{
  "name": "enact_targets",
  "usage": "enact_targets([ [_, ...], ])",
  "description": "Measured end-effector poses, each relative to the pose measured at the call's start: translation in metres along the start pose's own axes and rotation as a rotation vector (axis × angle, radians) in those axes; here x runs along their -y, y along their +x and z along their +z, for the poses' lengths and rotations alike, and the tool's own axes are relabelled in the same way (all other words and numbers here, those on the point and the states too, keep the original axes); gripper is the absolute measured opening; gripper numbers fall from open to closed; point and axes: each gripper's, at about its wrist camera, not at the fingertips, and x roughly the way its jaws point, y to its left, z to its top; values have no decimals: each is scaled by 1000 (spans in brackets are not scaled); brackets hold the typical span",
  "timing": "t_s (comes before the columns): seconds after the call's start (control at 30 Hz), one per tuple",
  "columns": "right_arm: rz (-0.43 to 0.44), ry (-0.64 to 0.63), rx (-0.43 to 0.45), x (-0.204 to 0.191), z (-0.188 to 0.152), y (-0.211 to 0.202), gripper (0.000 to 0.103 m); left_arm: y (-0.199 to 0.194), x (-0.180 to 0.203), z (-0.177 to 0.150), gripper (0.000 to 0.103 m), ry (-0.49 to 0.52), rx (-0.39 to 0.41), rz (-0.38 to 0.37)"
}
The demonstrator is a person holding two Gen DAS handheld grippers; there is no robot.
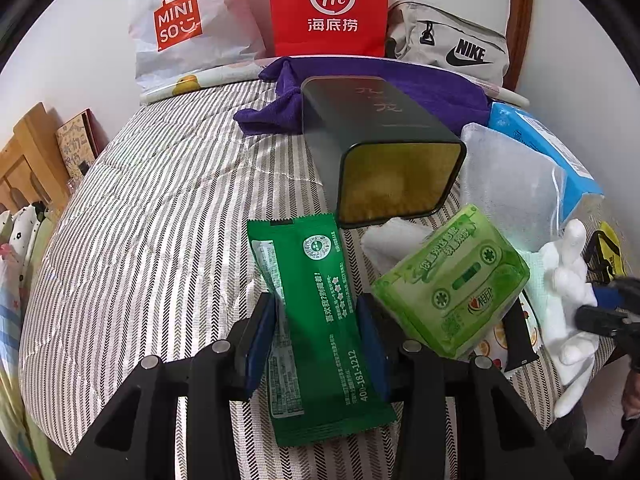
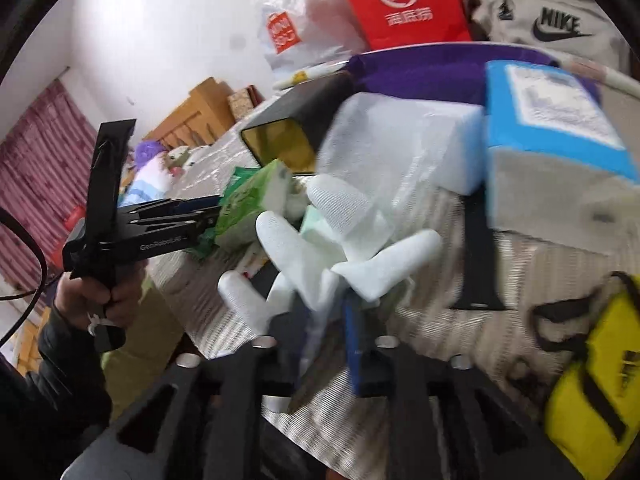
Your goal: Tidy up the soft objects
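On the striped bed (image 1: pixel 160 184), the left gripper (image 1: pixel 320 328) clenches its jaws on a green sachet (image 1: pixel 316 320); the right gripper (image 2: pixel 316 320) grasps a white glove (image 2: pixel 320 248).

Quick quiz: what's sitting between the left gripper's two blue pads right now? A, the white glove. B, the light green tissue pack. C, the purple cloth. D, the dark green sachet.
D: the dark green sachet lies between the left gripper pads in the left wrist view.
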Motion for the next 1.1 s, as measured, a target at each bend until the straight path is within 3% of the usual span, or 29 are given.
enact_targets([
  [0.07, -63, -14, 23, 6, -4, -15, 48, 0, 0, 0, 40, 2, 0, 1],
  [0.2, -164, -4, 72, 25, -15, -47, 49, 0, 0, 0, 40, 1, 0, 1],
  [0.3, -298, 28, 75, 42, -18, -60, 61, 0, 1, 0, 40, 1, -2, 3],
  [0.4, -415, 61, 83, 58, -22, -70, 67, 0, 1, 0, 40, 1, -3, 3],
  [0.47, -434, 98, 66, 69, -26, -68, 81, 0, 1, 1, 40, 1, -3, 4],
  [0.6, -442, 130, 38, 72, -30, -59, 89, 2, 1, 1, 40, -1, -6, 5],
  [0.77, -545, 110, 38, 70, -27, -40, 92, 3, 0, 1, 40, -2, -8, 4],
  [0.87, -550, 110, 70, 72, -26, -43, 81, 2, 1, 1, 40, -3, -7, 5],
  [0.93, -538, 97, 79, 71, -24, -47, 66, 3, 0, 1, 40, -10, -7, 4],
  [0.97, -536, 77, 78, 68, -24, -49, 53, 3, 1, 1, 40, -12, -7, 4],
  [1.1, -539, 17, 75, 57, -23, -55, 28, 1, 1, -2, 39, -6, -7, 2],
])
